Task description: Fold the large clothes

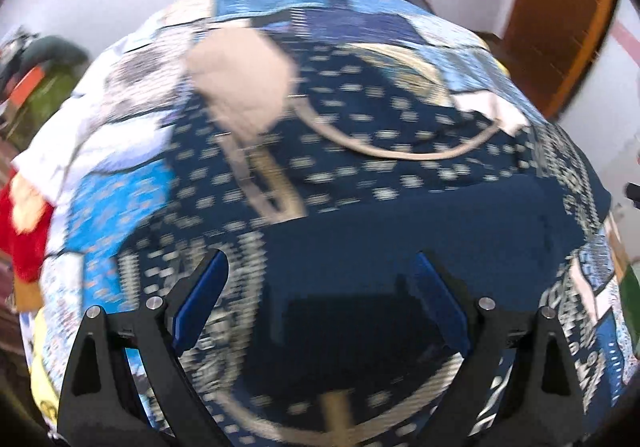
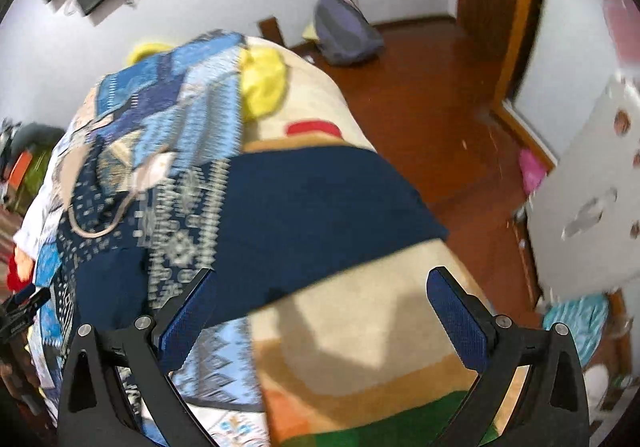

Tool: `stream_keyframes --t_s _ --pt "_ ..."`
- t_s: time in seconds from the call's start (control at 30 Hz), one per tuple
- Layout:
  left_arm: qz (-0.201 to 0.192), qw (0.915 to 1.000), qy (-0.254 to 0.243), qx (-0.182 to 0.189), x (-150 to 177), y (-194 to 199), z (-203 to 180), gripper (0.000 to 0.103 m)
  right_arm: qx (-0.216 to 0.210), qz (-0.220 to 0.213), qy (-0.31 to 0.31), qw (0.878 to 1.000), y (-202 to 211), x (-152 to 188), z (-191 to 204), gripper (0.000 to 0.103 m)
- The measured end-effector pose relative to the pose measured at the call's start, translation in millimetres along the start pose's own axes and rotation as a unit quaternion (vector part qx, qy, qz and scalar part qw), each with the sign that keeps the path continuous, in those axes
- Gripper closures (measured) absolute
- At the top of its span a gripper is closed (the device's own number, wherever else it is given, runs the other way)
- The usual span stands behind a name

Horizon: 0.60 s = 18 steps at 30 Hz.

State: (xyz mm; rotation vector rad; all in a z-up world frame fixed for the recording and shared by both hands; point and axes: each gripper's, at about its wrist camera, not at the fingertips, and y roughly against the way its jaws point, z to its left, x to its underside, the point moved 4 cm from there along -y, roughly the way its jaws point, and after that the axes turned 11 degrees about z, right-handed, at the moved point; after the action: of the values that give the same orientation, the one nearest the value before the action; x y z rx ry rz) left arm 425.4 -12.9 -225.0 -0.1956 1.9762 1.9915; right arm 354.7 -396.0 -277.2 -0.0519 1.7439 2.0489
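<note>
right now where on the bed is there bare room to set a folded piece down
The beige blanket lies bare between the navy garment's lower edge and the bed's right side, just ahead of the open right gripper. A smaller bare strip sits by the yellow cloth. The left is crowded: patchwork fabric and garment cover everything under the open left gripper.

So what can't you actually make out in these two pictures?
- Left wrist view: motion blur smears the patterned navy garment, so its outline and type are unclear.
- Right wrist view: the garment's plain navy panel continues left, behind the gripper finger.
- Right wrist view: the bed blanket is cut off by the bottom edge.
- Left wrist view: floor hidden by the bed.
</note>
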Motion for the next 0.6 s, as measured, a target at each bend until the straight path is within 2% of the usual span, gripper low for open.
stream_keyframes --t_s 0.13,0.23,0.3,0.47,0.57,0.6 --pt "0.015 0.9994 -0.031 0.007 -6.0 -20.2 -40.9 0.009 -0.056 0.038 -0.054 0.996 -33.2 -6.1 -21.7 0.001" --pt "0.035 0.9982 -0.046 0.017 -8.0 -39.3 -62.9 0.009 -0.112 0.058 -0.106 0.986 -54.6 -13.3 -35.2 0.008" --pt "0.042 0.9976 -0.052 0.018 -8.6 -48.7 -71.6 0.009 -0.134 0.065 -0.126 0.981 -65.5 -19.2 -40.2 0.009" --pt "0.036 0.998 -0.042 0.029 -14.1 -57.5 -78.0 0.007 -0.131 0.05 -0.126 0.982 -79.6 -35.8 -37.3 0.018" --pt "0.042 0.9978 -0.025 0.046 -17.5 -61.6 -75.3 0.006 -0.134 0.039 -0.137 0.981 -84.4 -43.5 -37.4 0.032" --pt "0.044 0.9976 -0.02 0.05 -18.4 -62.5 -74.1 0.006 -0.134 0.033 -0.139 0.981 -85.3 -46.7 -36.8 0.042"
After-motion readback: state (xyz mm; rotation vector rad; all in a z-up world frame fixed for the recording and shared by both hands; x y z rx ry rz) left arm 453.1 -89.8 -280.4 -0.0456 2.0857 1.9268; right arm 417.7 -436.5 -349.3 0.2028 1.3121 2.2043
